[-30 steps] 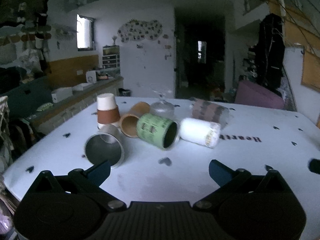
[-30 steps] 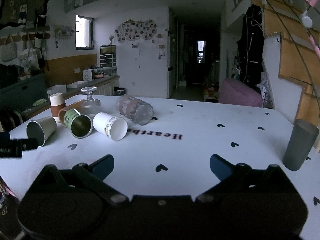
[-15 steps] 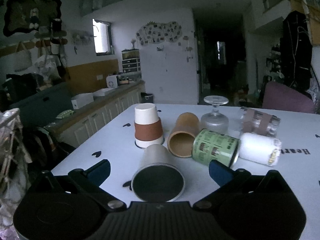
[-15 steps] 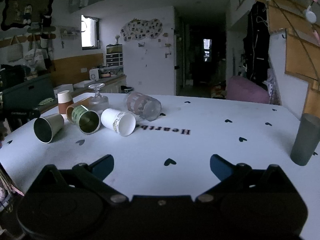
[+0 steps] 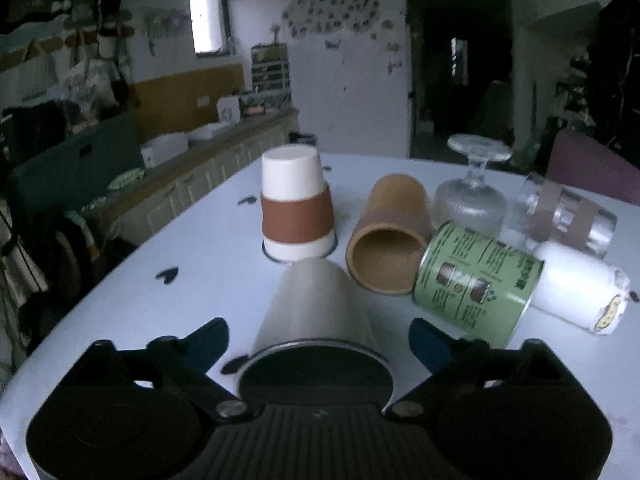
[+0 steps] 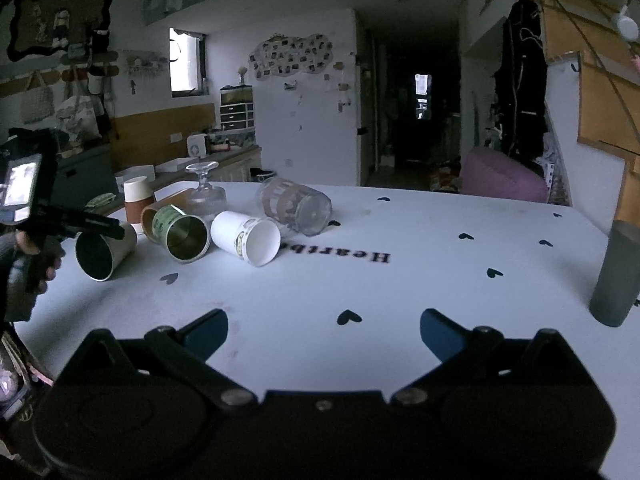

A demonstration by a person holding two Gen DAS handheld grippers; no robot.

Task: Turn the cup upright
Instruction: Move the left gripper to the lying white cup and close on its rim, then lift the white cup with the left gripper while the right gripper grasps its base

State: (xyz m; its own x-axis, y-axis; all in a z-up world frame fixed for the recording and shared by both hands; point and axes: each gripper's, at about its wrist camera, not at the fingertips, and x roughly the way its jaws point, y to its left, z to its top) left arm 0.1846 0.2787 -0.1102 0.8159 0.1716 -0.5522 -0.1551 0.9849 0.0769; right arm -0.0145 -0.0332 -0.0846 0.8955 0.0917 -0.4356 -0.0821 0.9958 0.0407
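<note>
A beige metal-lined cup (image 5: pixel 316 308) lies on its side on the white table (image 5: pixel 200 264), mouth toward me. My left gripper (image 5: pixel 318 340) is open, its blue fingertips on either side of the cup's rim, apart from it. The right wrist view shows the same cup (image 6: pixel 105 250) at the far left with the left gripper above it. My right gripper (image 6: pixel 323 330) is open and empty over the table's front.
Beside the cup lie a brown cup (image 5: pixel 388 236), a green can (image 5: pixel 476 280), a white paper cup (image 5: pixel 576 292) and a sleeved glass (image 5: pixel 568 216). An upside-down paper cup (image 5: pixel 296 212) and stemmed glass (image 5: pixel 472 196) stand behind. A grey tumbler (image 6: pixel 616 276) stands upright far right.
My left gripper has swung left and closed in on the beige cup, which now sits between its open fingers. The right gripper has barely moved.
</note>
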